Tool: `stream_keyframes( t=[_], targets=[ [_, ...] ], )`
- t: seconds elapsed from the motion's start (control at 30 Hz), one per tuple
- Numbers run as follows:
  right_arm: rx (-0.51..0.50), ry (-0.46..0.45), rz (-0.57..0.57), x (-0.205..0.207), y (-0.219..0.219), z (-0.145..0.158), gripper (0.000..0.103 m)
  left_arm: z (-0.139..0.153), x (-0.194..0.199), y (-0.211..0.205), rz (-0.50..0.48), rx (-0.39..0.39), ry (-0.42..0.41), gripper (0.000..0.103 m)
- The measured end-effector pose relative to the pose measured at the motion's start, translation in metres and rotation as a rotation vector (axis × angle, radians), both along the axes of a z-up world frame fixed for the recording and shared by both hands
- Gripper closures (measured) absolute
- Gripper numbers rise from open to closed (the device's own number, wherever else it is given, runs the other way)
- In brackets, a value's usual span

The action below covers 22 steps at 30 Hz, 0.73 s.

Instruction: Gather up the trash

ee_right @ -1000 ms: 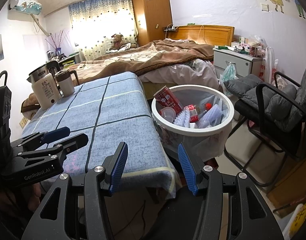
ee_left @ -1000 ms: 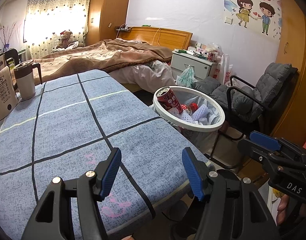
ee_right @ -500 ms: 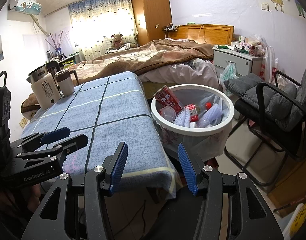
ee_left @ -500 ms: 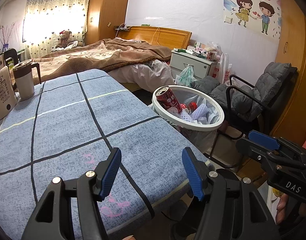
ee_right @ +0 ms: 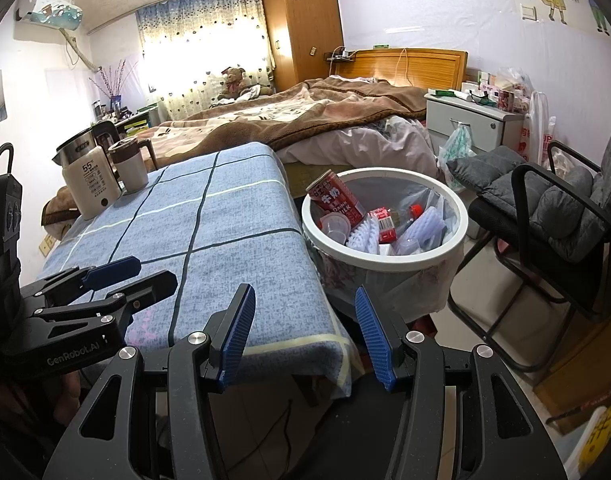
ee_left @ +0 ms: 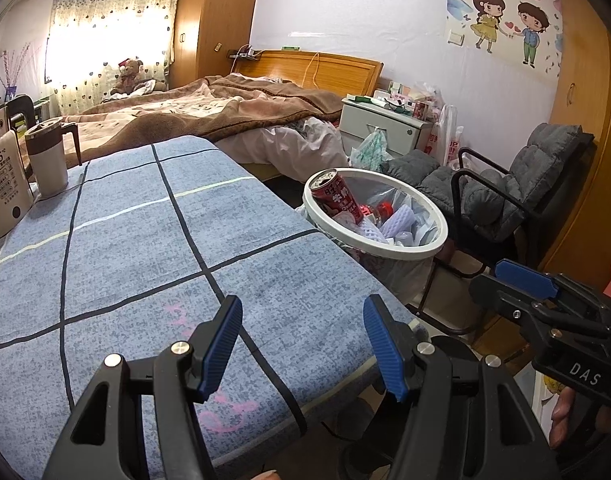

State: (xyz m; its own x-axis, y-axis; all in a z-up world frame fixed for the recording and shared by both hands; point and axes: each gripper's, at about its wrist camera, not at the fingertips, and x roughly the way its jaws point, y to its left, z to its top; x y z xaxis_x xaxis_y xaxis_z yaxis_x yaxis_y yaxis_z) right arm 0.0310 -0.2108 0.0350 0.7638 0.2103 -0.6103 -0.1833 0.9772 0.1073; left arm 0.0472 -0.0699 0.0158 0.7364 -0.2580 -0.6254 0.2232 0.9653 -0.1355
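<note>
Nothing has moved since the earlier frames: both hands hold steady, same view, same spread. Far left on the table (ee_right: 225, 216), a white kettle (ee_right: 91, 184) and lidded mug (ee_right: 130, 166) stand together. Left gripper (ee_left: 301, 344) hangs over the near edge, fingers apart, gripping nothing. Right gripper (ee_right: 303, 330) sits beside it, fingers likewise released and empty. Further right, the trash bin (ee_right: 385, 258) stands just beside the table, holding a red drink can (ee_right: 337, 200) propped against the rim, foam sleeves, cups and a small bottle. Risk from here, I'd say: that tilted can could topple out if the bin gets bumped.
</note>
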Motion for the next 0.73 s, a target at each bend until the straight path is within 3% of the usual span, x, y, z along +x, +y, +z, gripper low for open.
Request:
stream_keyframes(
  t=[0.4,0.73],
  targets=[
    [-0.003,0.003,-0.002,0.002,0.001,-0.006,0.05,-0.004,0.002,-0.003,-0.032,-0.003,0.025,0.038],
    [0.0,0.012,-0.009,0.003,-0.004,-0.009,0.05,-0.01,0.005,-0.002,-0.003,0.003,0.038,0.038]
  ],
)
